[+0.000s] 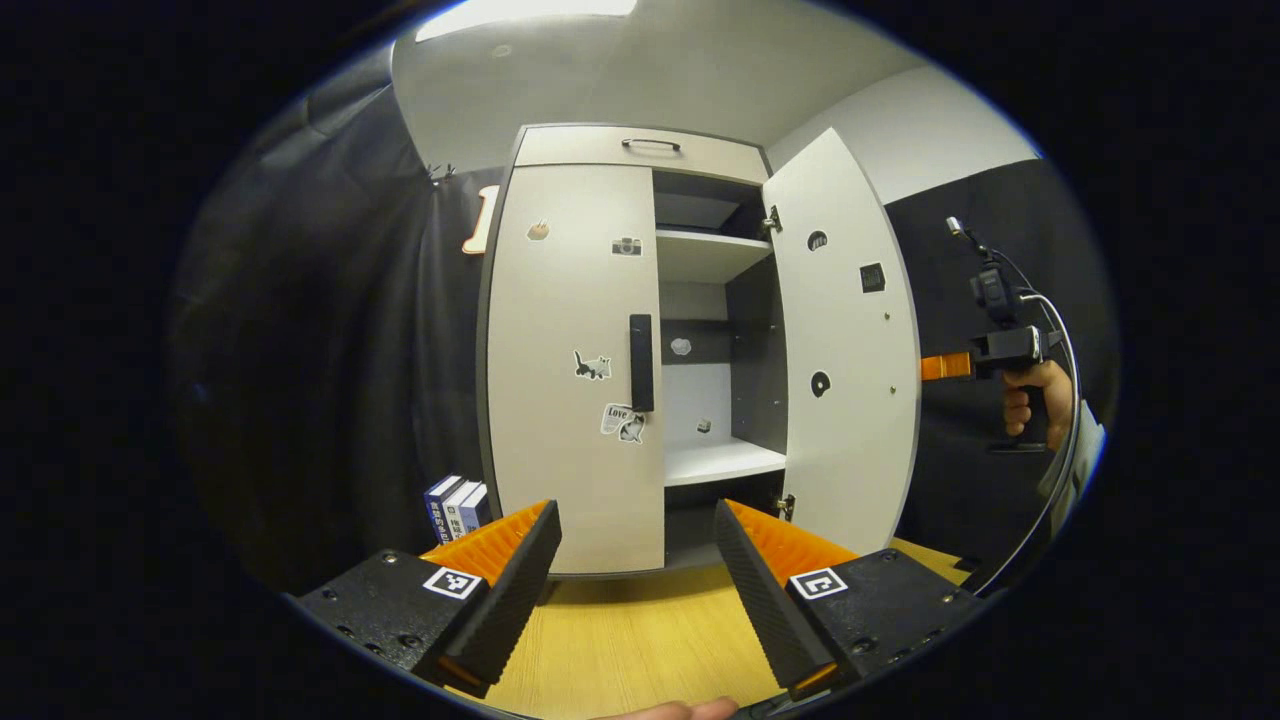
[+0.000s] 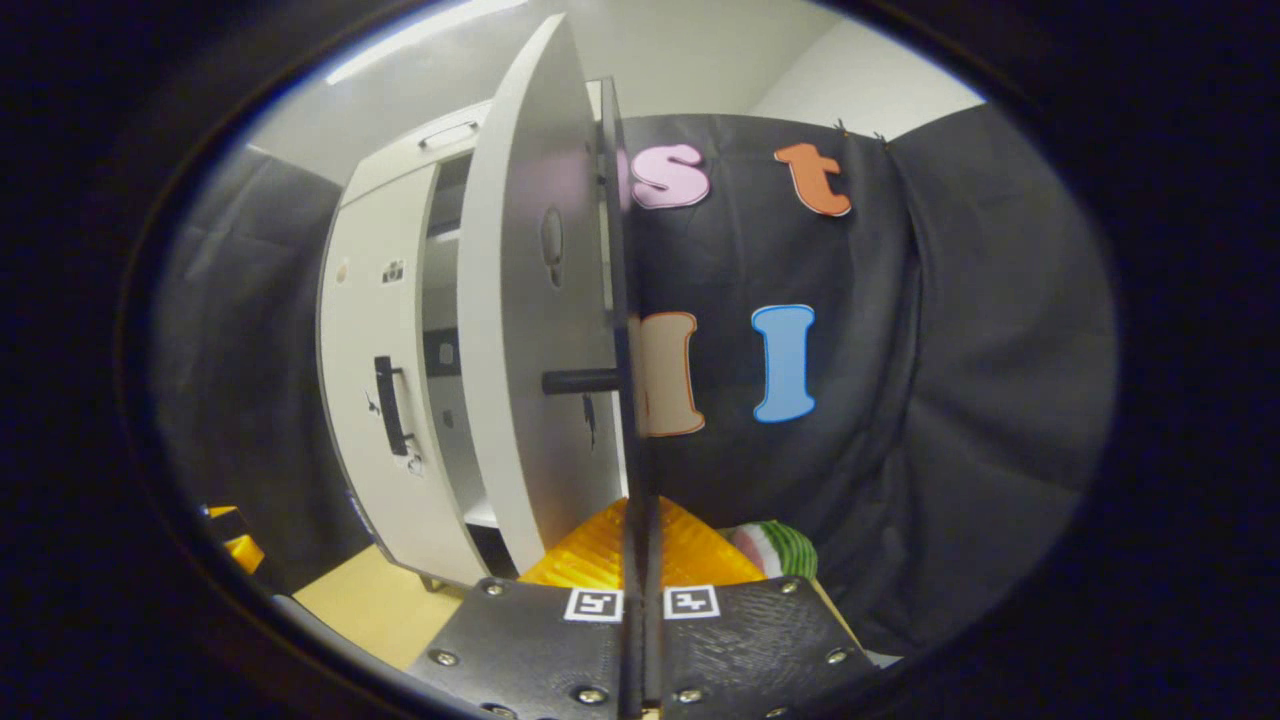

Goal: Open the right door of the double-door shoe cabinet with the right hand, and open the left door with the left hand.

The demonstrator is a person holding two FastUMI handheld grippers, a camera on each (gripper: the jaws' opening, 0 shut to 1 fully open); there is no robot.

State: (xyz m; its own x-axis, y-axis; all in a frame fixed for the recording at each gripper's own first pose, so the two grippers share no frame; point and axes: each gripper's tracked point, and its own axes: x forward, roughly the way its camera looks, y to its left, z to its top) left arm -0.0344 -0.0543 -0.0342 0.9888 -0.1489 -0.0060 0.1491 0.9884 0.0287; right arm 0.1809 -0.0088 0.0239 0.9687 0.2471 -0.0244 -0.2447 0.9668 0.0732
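Observation:
The white double-door shoe cabinet [image 1: 560,150] stands straight ahead in the left gripper view. Its left door [image 1: 560,400] is closed, with a black vertical handle [image 1: 641,362] near its inner edge. My left gripper [image 1: 635,520] hangs open in front of that door, below the handle and touching nothing. The right door [image 1: 840,350] is swung wide open, so bare shelves [image 1: 715,460] show inside. My right gripper [image 1: 945,367], held by a hand [image 1: 1030,400], reaches the open door's outer edge. In the right gripper view that door [image 2: 530,330] appears edge-on, and my right gripper [image 2: 640,560] is shut on its edge.
The cabinet rests on a wooden surface [image 1: 620,640]. A few books [image 1: 458,505] stand against its left side. A drawer with a handle [image 1: 650,145] tops the cabinet. A striped green ball-like object [image 2: 780,548] lies low by the black cloth wall [image 2: 950,400].

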